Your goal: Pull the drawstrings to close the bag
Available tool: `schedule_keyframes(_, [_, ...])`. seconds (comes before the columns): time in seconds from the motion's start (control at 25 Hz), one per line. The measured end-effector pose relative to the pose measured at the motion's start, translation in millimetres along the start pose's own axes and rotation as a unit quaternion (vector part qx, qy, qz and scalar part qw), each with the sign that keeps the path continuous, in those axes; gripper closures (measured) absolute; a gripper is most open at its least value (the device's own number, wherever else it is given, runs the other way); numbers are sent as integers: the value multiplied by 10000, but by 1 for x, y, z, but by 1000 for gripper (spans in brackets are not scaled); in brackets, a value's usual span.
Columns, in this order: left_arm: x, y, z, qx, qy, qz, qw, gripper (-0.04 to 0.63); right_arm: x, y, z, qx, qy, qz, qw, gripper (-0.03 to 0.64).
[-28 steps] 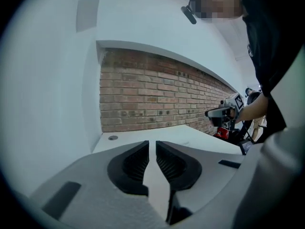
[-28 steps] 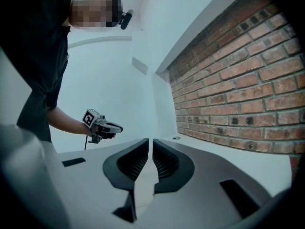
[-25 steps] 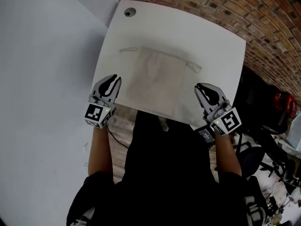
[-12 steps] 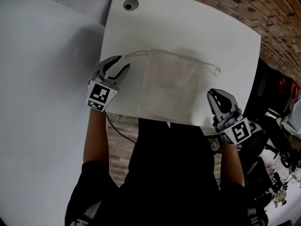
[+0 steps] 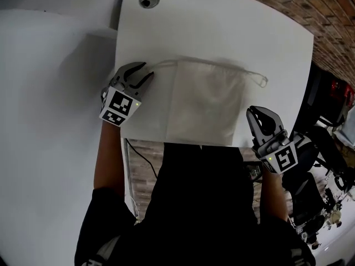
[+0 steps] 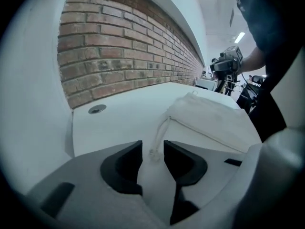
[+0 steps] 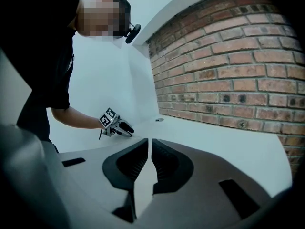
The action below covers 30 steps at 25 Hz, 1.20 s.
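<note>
White desk [image 5: 222, 32], drawstring bag [image 5: 205, 104] flat: my left gripper [image 5: 145, 75] closing around the left drawstring [image 6: 159, 130] end, no pinch, right gripper [image 5: 255, 113] narrow, empty.

My head camera looks steeply down on the white table [image 5: 222, 32], with the whole top in frame and the brick wall [image 5: 327, 10] at upper right. The left gripper view sits low and close to the cloth bag [image 6: 214, 120], facing that wall. The right gripper view skims the tabletop from farther off. All three views share the table's round hole [image 5: 147, 0].
</note>
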<state>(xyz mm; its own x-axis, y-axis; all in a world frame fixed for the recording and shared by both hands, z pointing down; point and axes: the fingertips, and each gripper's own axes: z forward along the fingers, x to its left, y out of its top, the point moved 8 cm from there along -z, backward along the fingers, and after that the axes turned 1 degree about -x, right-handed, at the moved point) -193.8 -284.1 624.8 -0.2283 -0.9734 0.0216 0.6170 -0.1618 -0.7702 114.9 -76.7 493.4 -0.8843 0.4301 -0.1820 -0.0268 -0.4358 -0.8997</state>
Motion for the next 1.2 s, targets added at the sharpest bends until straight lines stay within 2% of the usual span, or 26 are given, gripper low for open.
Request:
schedule_keyframes(0.12, [3, -7, 4, 180, 62, -26, 9998, 476, 0, -3, 4, 21, -36, -5, 10000, 589])
schedule_keyframes(0.32, [3, -6, 6, 334, 16, 111, 9994, 486, 1, -2, 8, 20, -80, -6, 10000, 589])
schedule_keyframes(0.68, [3, -3, 16, 477, -298, 93, 9984, 534, -2, -5, 12, -42, -69, 54, 10000, 591])
schedule_keyframes(0.96, [10, -2, 16, 396, -435, 41, 9983, 545, -11, -13, 0, 225, -324, -325, 9987, 589])
schedule_keyframes(1.2, [8, 0, 16, 357, -344, 31, 9988, 549, -63, -25, -32, 620, -571, -740, 9937, 580])
